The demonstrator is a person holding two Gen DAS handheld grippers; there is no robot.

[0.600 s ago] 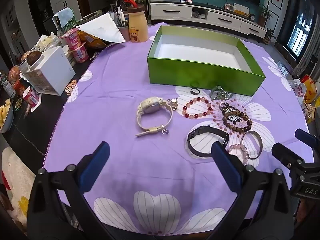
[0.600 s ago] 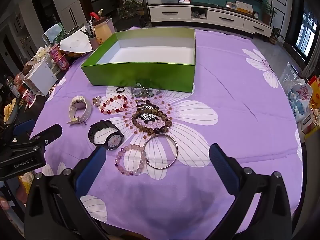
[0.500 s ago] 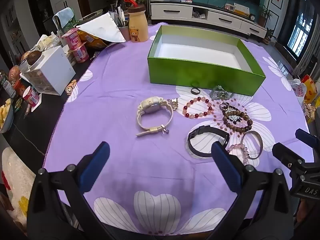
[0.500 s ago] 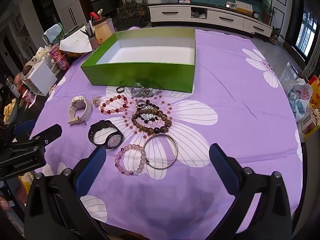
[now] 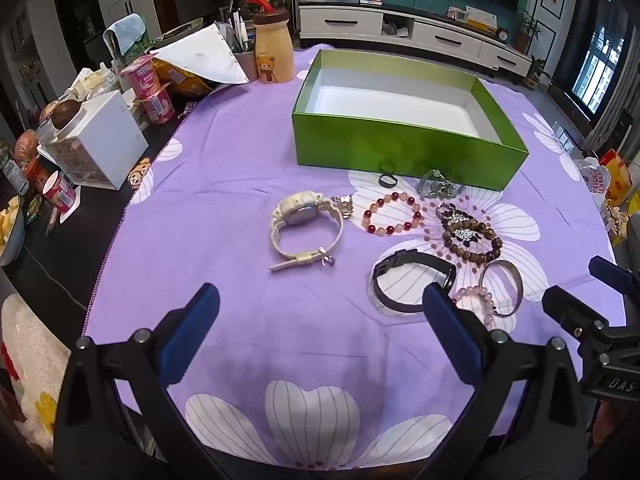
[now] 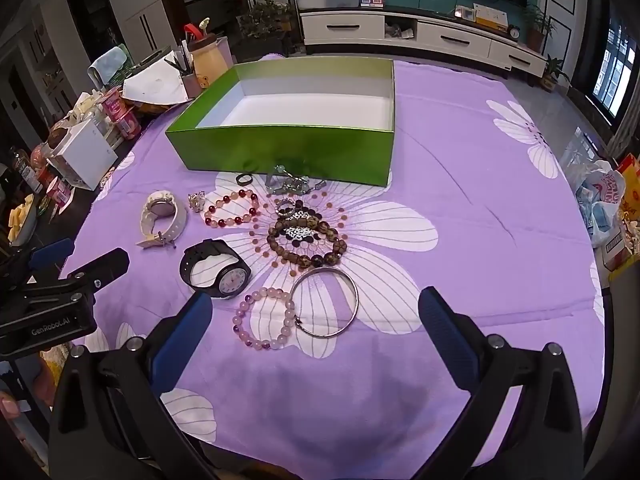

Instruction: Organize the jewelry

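Note:
An empty green box stands on the purple flowered cloth. In front of it lie a cream watch, a black watch, a red bead bracelet, a brown bead bracelet, a pink bead bracelet, a silver bangle, a black ring and a silver chain. My left gripper is open and empty, near the table's front edge. My right gripper is open and empty, just short of the pink bracelet and bangle.
At the table's left edge stand a white drawer box, yoghurt cups, a bear bottle and a pen cup. A plastic bag lies off the right edge. Each gripper shows in the other's view.

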